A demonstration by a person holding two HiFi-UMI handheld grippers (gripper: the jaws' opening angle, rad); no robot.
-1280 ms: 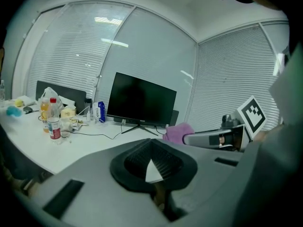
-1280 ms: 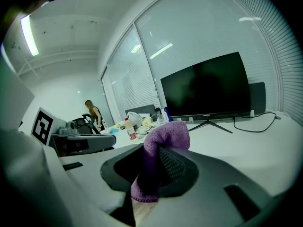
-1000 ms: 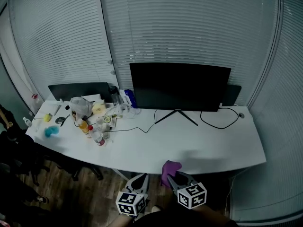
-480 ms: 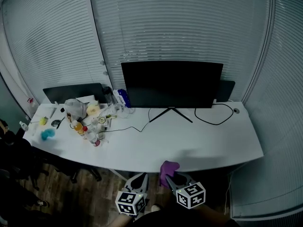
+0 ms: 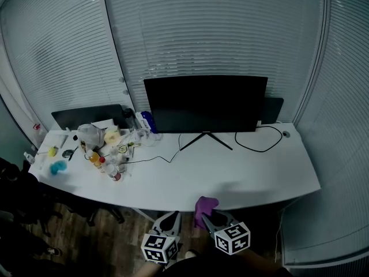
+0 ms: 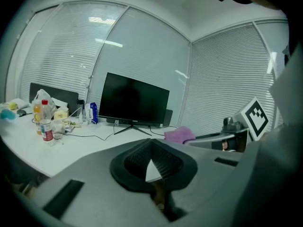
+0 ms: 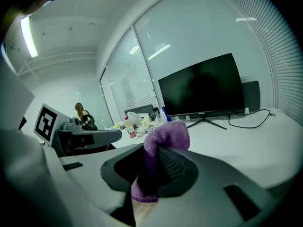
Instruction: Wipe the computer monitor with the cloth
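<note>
The black computer monitor [image 5: 204,104] stands on its splayed stand at the back middle of the white desk [image 5: 230,180]; it also shows in the left gripper view [image 6: 134,100] and the right gripper view [image 7: 203,86]. A purple cloth [image 5: 206,205] sticks up from my right gripper [image 5: 212,217], below the desk's front edge. In its own view the right gripper [image 7: 158,162] is shut on the cloth [image 7: 165,135]. My left gripper [image 5: 169,221] hangs beside it, and in its own view [image 6: 151,145] the jaws are shut with nothing between them.
Bottles [image 5: 97,159], a plastic bag [image 5: 90,135] and small clutter crowd the desk's left part, before a second dark screen [image 5: 86,115]. A black cable [image 5: 259,140] loops right of the monitor's stand. Window blinds [image 5: 202,33] rise behind the desk. A person [image 7: 81,112] sits far off.
The head view has drifted, so the monitor and desk sit slightly further left. Both grippers and the cloth keep their places at the bottom.
</note>
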